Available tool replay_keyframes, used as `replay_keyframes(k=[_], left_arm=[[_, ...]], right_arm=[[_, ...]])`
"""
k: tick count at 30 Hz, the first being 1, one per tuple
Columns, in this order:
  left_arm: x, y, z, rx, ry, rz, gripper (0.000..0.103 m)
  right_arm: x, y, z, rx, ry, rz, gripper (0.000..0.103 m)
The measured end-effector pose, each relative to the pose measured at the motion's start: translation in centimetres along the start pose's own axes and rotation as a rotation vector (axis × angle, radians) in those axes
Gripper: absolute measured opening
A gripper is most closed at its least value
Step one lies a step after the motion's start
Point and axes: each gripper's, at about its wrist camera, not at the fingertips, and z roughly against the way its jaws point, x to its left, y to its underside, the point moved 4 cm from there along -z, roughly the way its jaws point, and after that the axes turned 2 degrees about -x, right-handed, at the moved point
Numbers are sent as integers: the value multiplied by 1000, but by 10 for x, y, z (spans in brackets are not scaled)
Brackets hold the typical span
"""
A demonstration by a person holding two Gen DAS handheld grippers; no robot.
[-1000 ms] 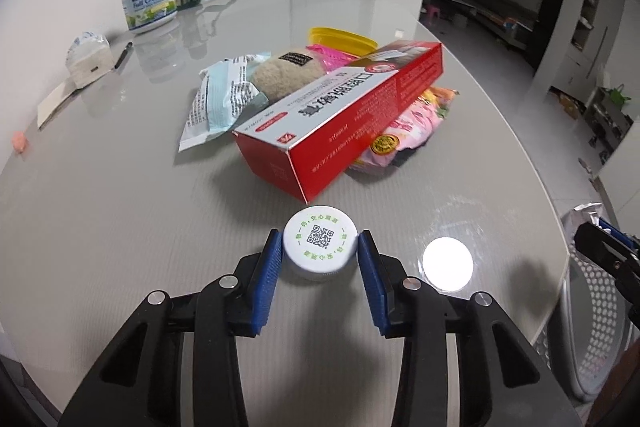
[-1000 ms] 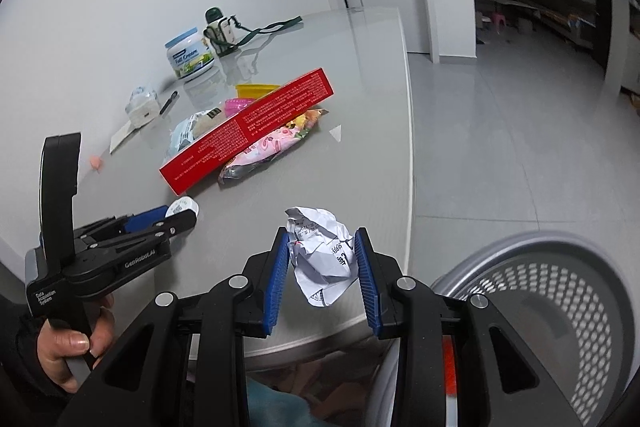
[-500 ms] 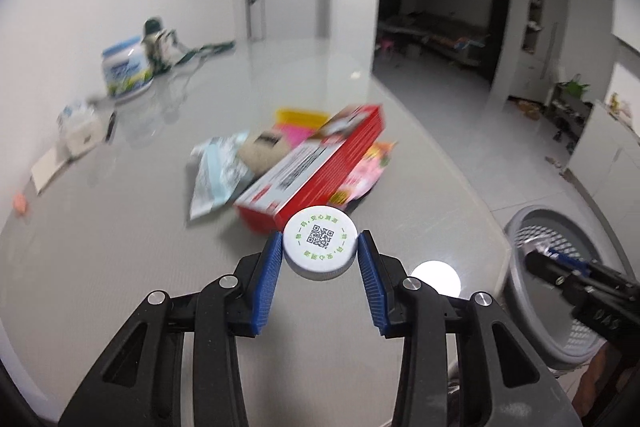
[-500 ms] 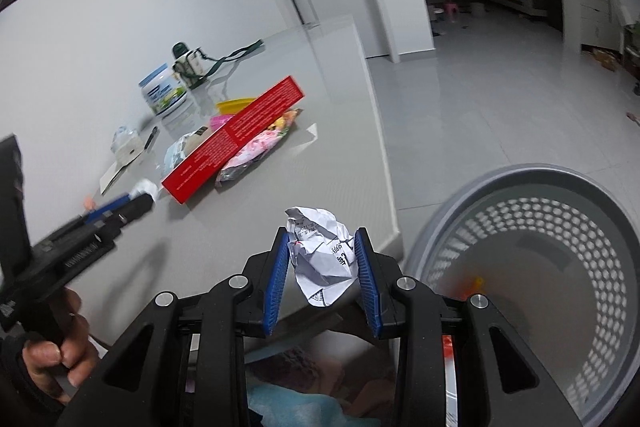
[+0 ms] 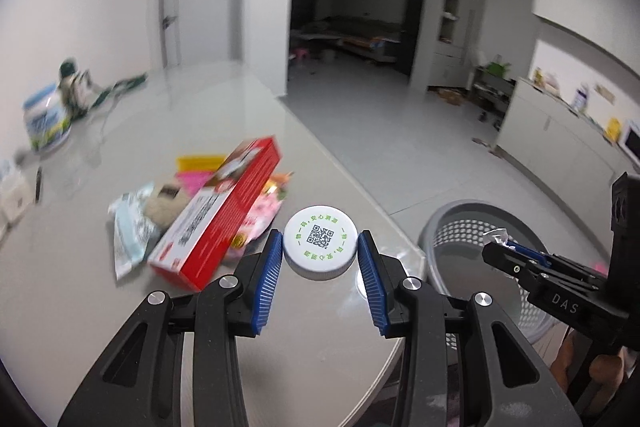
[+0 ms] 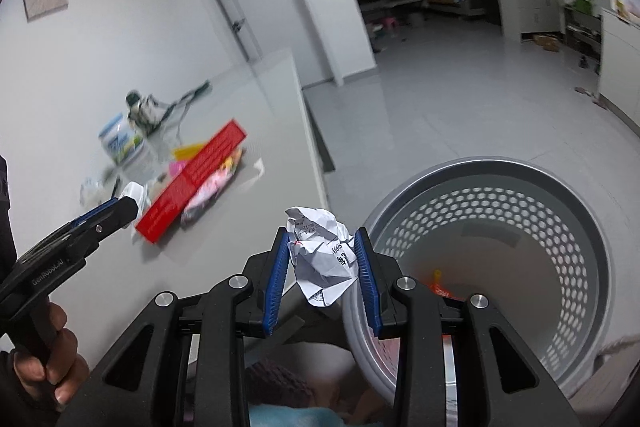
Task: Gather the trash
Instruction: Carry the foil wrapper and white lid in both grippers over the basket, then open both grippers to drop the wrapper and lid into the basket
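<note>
**Trash held at the desk's edge, basket waiting**

The left gripper (image 5: 320, 259) clamps a round white cap (image 5: 320, 242) above the desk's (image 5: 80, 307) near edge. The right gripper (image 6: 322, 263) pinches crumpled paper (image 6: 323, 259) at the rim of a perforated grey plastic basket (image 6: 560, 227) on open tiled floor. Farther along the glossy desk lies a red carton (image 5: 220, 219).

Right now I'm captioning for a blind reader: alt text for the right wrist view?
The right gripper holds a crumpled paper ball at the rim of a grey perforated basket on the floor. A red box lies on the table behind.
</note>
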Motion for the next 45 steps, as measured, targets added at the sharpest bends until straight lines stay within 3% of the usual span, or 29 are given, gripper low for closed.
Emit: replay_keyframes(k=[12,17,34,45], left_arm=[[-69,4,-22,42,156,-130,38],[-84,11,-42,88,166,-144,38],[-145,35,-98,256,248,-210,39],[-168,45,-112,290,256,-244,40]], right_arm=[[-49,14,27,-17,127,-83,32],[-67,21,36,-46,141,-127,32],[-103,48,23,40,213,-171,32],[-117,55,23,63,213,-174,33]])
